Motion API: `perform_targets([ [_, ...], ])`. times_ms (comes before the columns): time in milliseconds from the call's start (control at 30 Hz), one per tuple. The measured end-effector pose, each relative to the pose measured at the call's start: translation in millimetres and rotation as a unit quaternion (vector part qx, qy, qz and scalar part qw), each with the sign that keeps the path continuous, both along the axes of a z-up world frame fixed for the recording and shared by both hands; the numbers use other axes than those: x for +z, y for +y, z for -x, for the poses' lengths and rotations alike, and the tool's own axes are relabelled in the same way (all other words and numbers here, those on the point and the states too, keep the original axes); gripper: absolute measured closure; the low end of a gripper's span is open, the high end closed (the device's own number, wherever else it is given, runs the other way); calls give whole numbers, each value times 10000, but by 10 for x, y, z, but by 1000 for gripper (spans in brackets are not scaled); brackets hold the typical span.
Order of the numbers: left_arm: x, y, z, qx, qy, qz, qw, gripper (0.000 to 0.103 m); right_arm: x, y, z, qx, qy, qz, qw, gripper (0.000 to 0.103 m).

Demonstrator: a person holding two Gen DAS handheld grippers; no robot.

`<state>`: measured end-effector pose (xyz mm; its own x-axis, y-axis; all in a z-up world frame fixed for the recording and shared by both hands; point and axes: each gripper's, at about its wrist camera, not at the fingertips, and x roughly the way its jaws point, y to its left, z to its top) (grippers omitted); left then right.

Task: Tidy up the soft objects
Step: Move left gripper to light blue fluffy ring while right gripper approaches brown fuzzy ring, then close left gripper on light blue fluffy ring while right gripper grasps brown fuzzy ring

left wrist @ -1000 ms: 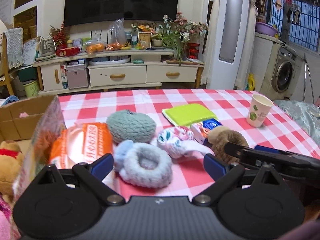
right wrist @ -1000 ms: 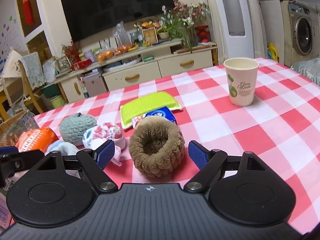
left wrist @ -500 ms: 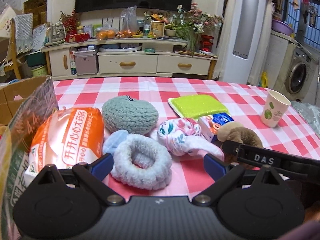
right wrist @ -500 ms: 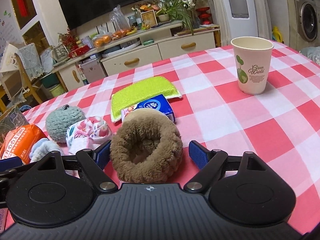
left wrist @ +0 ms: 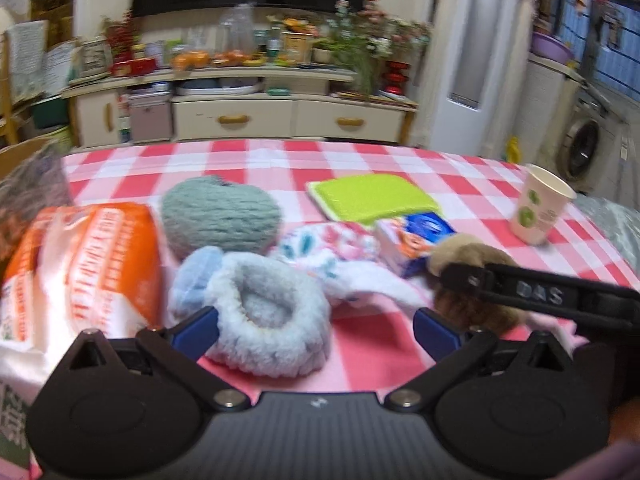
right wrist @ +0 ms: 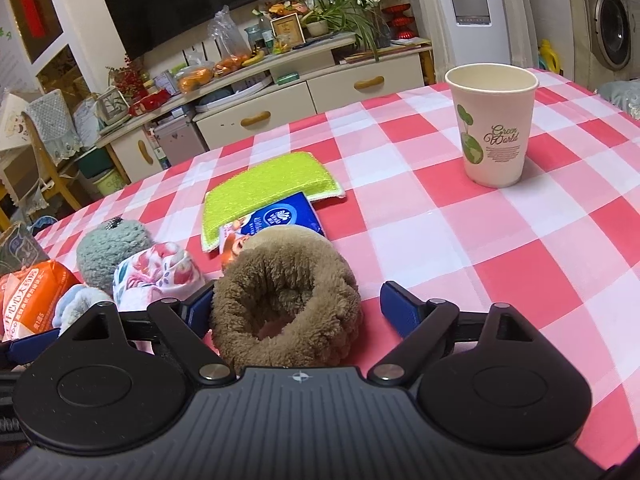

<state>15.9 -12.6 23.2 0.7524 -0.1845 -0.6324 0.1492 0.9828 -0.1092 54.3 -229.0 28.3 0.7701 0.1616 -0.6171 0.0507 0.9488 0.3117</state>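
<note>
My left gripper [left wrist: 316,328] is open around a pale blue fluffy ring [left wrist: 268,316] that lies on the red checked tablecloth [left wrist: 372,340], close to its left finger. My right gripper [right wrist: 298,306] is open around a brown fluffy ring [right wrist: 286,300], which touches its left finger; the ring also shows in the left wrist view [left wrist: 468,260]. Behind lie a grey-green knitted heart [left wrist: 220,216], a floral cloth bundle [left wrist: 332,252], a green sponge cloth [right wrist: 268,188] and a tissue pack [right wrist: 272,220].
An orange-and-white soft pack [left wrist: 84,268] lies at the left beside a cardboard box edge [left wrist: 24,184]. A paper cup [right wrist: 494,124] stands at the right. A TV cabinet [right wrist: 280,104] and a washing machine [right wrist: 612,28] stand beyond the table.
Both grippers have moved forward and lower over their rings; the blue ring and the brown ring now sit deeper between the open fingers. The left view has swung away from the box.
</note>
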Motion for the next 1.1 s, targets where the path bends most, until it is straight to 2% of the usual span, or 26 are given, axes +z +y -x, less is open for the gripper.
perform_targets([
  [100,11,-48,29,-170,20,-33,9998,2,4,-12,2,-10,-4,-7,10000,0],
  [233,48,9,48,195,-203,-225,9994,2,-3,-12,-10,9,40,-46,10000,0],
  [500,-53,14,-135,388,-67,-519,9979,4,-5,14,-43,58,55,20,10000,0],
  [667,-112,24,-243,508,93,-709,9961,16,-9,9,-43,49,39,36,10000,2],
  [733,-117,36,-254,532,70,-720,9960,25,-14,15,-56,69,30,43,10000,3],
  [833,-143,31,-256,524,49,-938,9942,33,-17,32,-76,89,10,94,9999,11],
  [867,-141,37,-254,521,53,-931,9943,34,-20,36,-84,88,15,102,9999,11],
  [1033,-121,85,-249,398,111,-914,9950,56,-44,67,-112,134,30,174,9998,20],
  [1100,-100,134,-239,377,148,-832,9957,60,-42,72,-116,126,9,212,9997,23],
])
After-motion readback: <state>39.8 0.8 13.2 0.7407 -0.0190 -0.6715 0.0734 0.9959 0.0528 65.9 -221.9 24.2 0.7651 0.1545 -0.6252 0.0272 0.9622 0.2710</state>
